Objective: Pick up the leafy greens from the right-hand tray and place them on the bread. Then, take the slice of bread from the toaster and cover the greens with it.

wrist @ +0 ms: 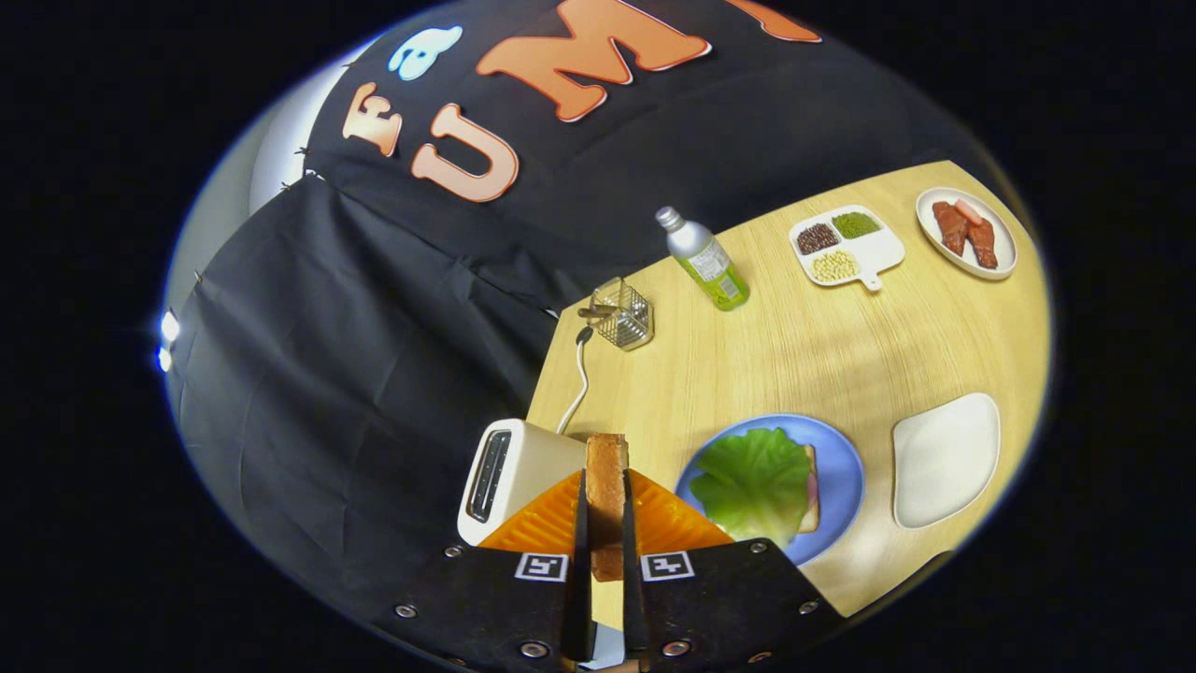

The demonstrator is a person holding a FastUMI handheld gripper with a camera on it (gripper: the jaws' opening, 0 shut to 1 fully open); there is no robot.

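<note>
The gripper (607, 523) is clenched on the slice of bread (607, 486), which stands on edge between its 2 fingers, both pressing its flat sides. The slice is lifted clear of the toaster (509, 472), which sits just beyond the fingers at the table's (813, 355) edge beside the black cloth wall, its cord (579, 383) trailing along that edge toward a wire basket (624, 313). Just beside the fingers on the other side, a blue plate (841, 467) holds the leafy greens (755, 481), already spread over the bread (811, 495) beneath them, a pink layer showing at that bread's side. An empty white tray (944, 458) lies near the plate. Along the far edge of the table stand a bottle (708, 260), a 3-compartment dish (846, 245) of beans and grains, and a plate of sausages (967, 232).
</note>
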